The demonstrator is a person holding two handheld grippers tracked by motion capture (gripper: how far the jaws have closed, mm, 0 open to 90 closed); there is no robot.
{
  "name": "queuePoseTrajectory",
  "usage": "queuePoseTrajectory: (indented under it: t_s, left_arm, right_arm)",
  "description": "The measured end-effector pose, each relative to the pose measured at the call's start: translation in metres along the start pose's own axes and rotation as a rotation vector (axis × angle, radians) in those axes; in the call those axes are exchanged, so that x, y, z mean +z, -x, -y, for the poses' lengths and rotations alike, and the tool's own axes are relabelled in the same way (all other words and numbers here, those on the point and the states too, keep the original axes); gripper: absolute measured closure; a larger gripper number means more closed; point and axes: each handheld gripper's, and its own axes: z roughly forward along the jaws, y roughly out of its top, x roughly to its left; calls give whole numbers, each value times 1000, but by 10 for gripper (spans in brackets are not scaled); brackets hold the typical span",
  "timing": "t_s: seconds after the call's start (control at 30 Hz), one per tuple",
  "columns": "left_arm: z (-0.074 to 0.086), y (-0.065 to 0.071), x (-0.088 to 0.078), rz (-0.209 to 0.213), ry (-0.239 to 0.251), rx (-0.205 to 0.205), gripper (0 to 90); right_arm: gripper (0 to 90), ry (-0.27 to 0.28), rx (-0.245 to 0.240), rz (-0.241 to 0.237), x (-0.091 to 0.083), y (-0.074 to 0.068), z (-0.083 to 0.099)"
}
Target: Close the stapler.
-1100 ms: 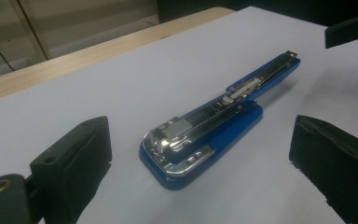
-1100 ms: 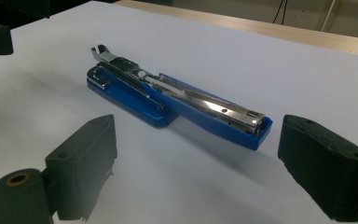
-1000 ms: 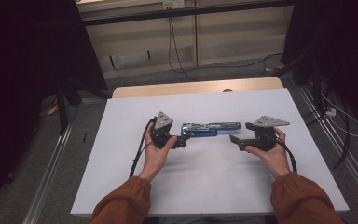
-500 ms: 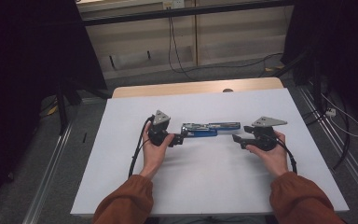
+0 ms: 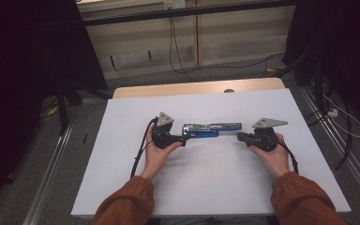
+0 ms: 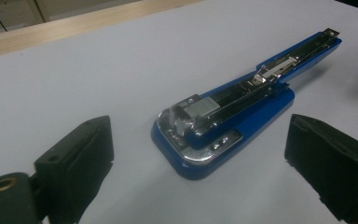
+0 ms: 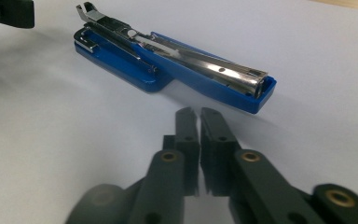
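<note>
A blue stapler [image 5: 211, 130] lies swung open flat on the white table top, its metal staple channel facing up. In the left gripper view, the stapler [image 6: 228, 121] has its rounded base end between my spread jaws. My left gripper [image 5: 182, 139] [image 6: 203, 149] is open and touches nothing. The stapler [image 7: 177, 65] lies just beyond my right gripper [image 5: 240, 137] [image 7: 196, 114] in the right gripper view. The right gripper's jaws have just been closing and now stand shut with nothing between them, a short way from the stapler's far tip.
The white table top [image 5: 215, 187] has a wooden strip [image 5: 192, 88] along its back edge. Metal rails [image 5: 51, 164] run along the floor on both sides, and cables [image 5: 347, 126] lie on the floor to the right. Dark curtains stand at left and right.
The right gripper's jaws have gone from spread to shut, empty. Both hands and the stapler have stayed where they were.
</note>
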Motion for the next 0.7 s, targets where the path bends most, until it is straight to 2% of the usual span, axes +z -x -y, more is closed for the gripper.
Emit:
queuePoseTrajectory:
  t_s: [0.1, 0.17, 0.23, 0.27, 0.3, 0.33, 0.6, 0.7]
  left_arm:
    - [-1, 0, -1, -5, 0, -22, 159]
    - [-1, 1, -1, -4, -8, -20, 183]
    - [-1, 1, -2, 2, -2, -25, 301]
    - [-1, 2, -2, 7, -1, -34, 324]
    - [-1, 1, -3, 2, -9, -21, 359]
    - [0, 3, -3, 2, 11, -42, 393]
    - [1, 2, -6, 35, 14, -19, 743]
    - [0, 3, -5, 52, 34, -35, 899]
  right_arm:
    - [900, 5, 6, -2, 0, 3, 1]
    - [900, 5, 5, 4, 0, 4, 1]
    - [900, 3, 0, 9, 0, 4, 1]
    - [900, 3, -2, 10, 0, 4, 1]
    - [900, 3, -5, 9, 1, 4, 1]
    - [900, 3, -6, 11, 1, 4, 1]
    - [900, 8, -20, 28, 1, 5, 1]
    - [900, 8, -24, 32, 2, 5, 0]
